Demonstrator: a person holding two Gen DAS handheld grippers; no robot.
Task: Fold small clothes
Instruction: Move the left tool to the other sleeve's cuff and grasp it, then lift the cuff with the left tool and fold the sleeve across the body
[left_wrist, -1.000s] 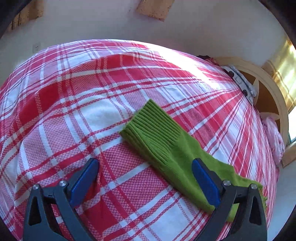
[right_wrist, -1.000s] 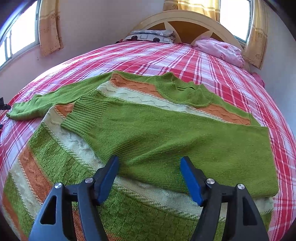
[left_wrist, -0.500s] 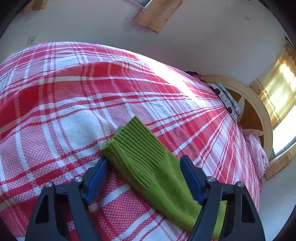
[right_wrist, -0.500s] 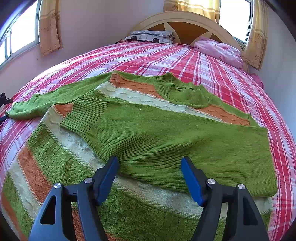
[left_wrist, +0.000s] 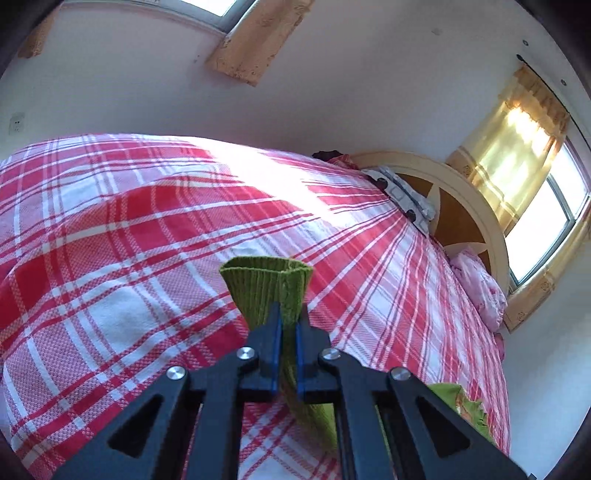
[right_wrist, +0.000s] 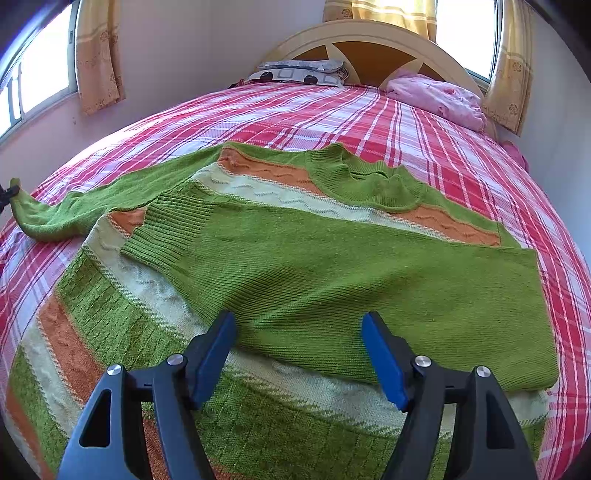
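Note:
A green sweater (right_wrist: 332, 266) with orange and cream bands lies spread on the plaid bed. One sleeve (right_wrist: 221, 236) is folded across its chest. The other sleeve (right_wrist: 74, 210) stretches out to the left. My left gripper (left_wrist: 289, 325) is shut on that sleeve's ribbed cuff (left_wrist: 267, 288), lifted off the bedspread; the cuff end stands up past the blue pads. In the right wrist view the lifted cuff tip (right_wrist: 16, 192) shows at the far left. My right gripper (right_wrist: 299, 354) hovers open over the sweater's lower body, nothing between its fingers.
The red and white plaid bedspread (left_wrist: 129, 258) covers the whole bed. A patterned pillow (right_wrist: 299, 72) and a pink bundle of cloth (right_wrist: 439, 96) lie by the headboard (right_wrist: 369, 40). Curtained windows flank the bed.
My left gripper closed on the sleeve cuff and raised it off the bed, tilting upward. The right gripper stayed still and open.

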